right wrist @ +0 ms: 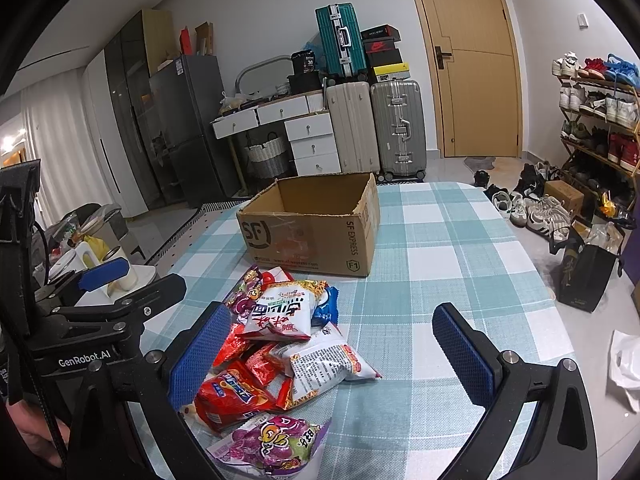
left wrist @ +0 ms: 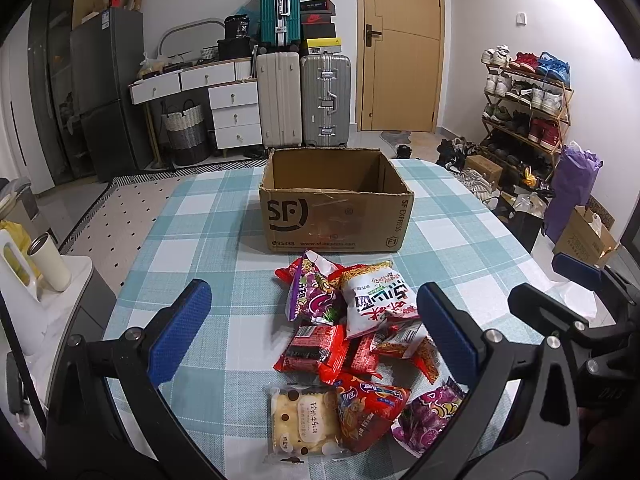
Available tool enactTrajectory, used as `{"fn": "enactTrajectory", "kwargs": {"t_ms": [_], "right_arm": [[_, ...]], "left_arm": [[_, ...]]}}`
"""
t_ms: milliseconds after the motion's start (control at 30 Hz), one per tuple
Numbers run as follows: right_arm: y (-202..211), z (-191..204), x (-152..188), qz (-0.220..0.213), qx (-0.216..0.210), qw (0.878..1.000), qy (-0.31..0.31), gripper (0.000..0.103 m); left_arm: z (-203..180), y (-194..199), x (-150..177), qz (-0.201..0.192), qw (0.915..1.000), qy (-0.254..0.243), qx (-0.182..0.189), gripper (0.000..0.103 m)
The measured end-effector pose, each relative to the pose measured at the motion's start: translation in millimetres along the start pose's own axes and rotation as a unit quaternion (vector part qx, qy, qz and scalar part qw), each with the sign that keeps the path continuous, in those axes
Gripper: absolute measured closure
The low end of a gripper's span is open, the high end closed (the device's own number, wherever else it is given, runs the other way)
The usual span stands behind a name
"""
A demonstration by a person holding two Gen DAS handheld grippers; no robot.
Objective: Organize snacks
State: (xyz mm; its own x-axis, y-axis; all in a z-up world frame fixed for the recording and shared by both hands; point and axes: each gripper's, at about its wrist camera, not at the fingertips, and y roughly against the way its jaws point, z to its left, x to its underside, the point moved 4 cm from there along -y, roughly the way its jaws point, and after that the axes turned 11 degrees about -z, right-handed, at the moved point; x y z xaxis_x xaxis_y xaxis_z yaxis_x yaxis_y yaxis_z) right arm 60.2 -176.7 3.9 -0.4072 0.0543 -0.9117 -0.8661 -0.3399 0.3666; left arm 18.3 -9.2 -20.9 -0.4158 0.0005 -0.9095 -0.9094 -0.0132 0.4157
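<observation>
Two claws poised over a heap of snack packets, empty carton waiting beyond.

From left to right: the left claw (left wrist: 308, 320) hangs released, jaws spread wide and holding nothing, with the snack pile (left wrist: 352, 344) lying between and just beyond its fingers on the checked worktop (left wrist: 192, 240); the cream pastry packet (left wrist: 302, 424) sits nearest, the purple bag (left wrist: 316, 296) and white noodle bag (left wrist: 376, 300) farther off. The cardboard box (left wrist: 334, 216) stands open at the far side, apart from the pile. The right claw (right wrist: 328, 356) is likewise released, the heap lying against its left finger and spilling toward the middle of its gap. The risk, as judged here: the packets overlap, so a closing claw may pinch two at once or drag neighbours along, and slick, puffed wrappers could slip free before reaching the box.
</observation>
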Motion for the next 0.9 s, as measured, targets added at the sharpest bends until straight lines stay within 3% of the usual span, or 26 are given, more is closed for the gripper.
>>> {"fn": "enactTrajectory", "kwargs": {"t_ms": [900], "right_arm": [[1.3, 1.7, -1.8, 0.000, -0.004, 1.000, -0.001, 0.000]], "left_arm": [[-3.1, 1.5, 0.7, 0.000, 1.0000, 0.000, 0.003, 0.001]]}}
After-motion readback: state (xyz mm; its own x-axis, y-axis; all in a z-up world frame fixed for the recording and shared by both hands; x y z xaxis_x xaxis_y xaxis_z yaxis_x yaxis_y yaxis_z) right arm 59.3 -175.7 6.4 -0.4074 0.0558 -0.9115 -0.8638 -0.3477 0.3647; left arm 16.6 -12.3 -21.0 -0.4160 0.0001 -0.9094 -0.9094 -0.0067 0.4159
